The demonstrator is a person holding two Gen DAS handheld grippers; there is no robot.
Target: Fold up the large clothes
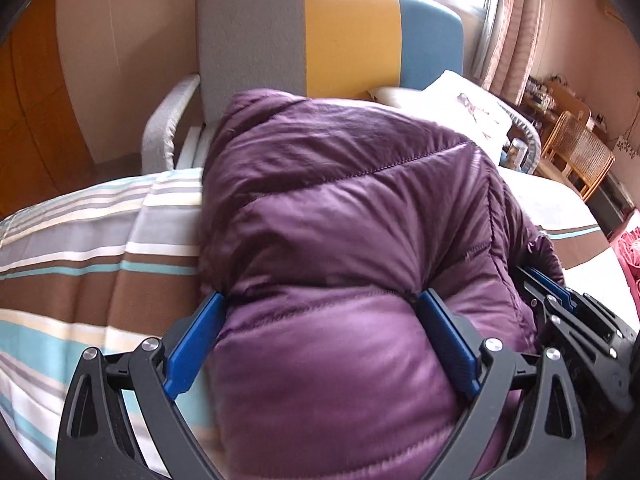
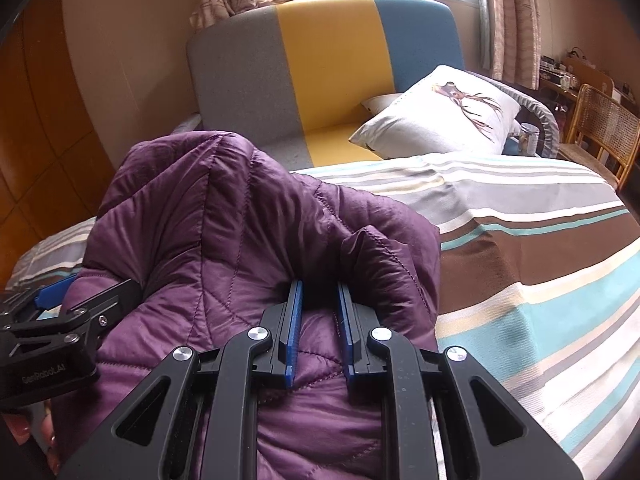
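A puffy purple quilted jacket [image 1: 340, 200] lies bunched on the striped bed cover [image 1: 80, 240]. My left gripper [image 1: 322, 300] stands wide open astride the jacket's near bulge, and the padding fills the gap between its blue pads. In the right wrist view the jacket [image 2: 200, 220] rises in a heap, and my right gripper [image 2: 319, 292] is shut on a fold at its near right edge. The left gripper [image 2: 60, 308] shows at that view's left edge, low against the jacket. The right gripper [image 1: 560, 300] sits just right of the left one.
A grey, yellow and blue padded backrest [image 1: 348, 36] stands at the bed's far end. A white pillow [image 2: 440, 120] leans against it. The striped bed cover [image 2: 540, 260] spreads to the right. A rattan chair [image 2: 604, 120] and a cluttered desk stand beyond the bed's right side.
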